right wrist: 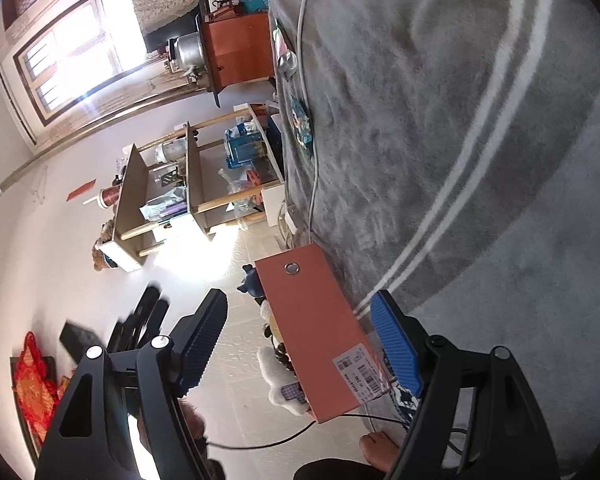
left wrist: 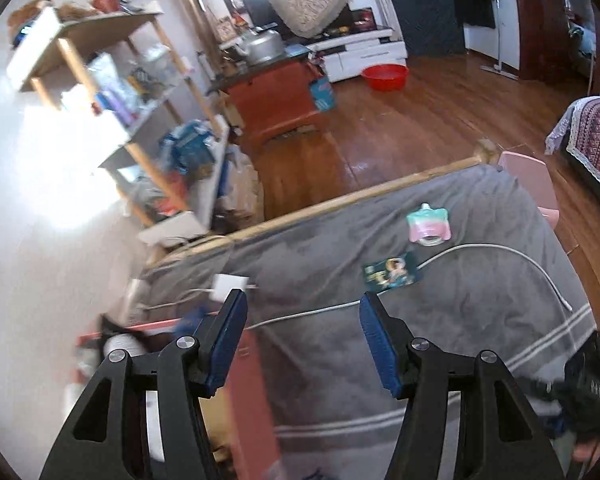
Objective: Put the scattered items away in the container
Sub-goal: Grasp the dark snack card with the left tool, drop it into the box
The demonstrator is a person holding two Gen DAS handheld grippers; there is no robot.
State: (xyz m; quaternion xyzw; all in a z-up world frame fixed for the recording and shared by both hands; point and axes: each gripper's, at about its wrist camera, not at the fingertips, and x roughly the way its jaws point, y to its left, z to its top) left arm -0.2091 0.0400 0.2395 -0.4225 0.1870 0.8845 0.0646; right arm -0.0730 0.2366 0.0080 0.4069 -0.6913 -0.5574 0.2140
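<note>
The left gripper [left wrist: 302,306] stands with its jaws apart and nothing between them, angled down over the grey blanket [left wrist: 380,360], probably freed to fetch another stray item. Ahead of it and to its right lie the picture card [left wrist: 392,272] and, farther off, the pastel toy [left wrist: 428,224], with a white cable [left wrist: 500,250] curving past them. The right gripper [right wrist: 300,328] straddles the pink container [right wrist: 316,328] wall with jaws apart, seemingly steadying it at the bed's edge.

Glossy wooden floor [left wrist: 400,120], pale wall [left wrist: 28,200], cluttered wooden shelf unit [left wrist: 100,80], bright window [right wrist: 72,56], orange cabinet [left wrist: 276,100]
</note>
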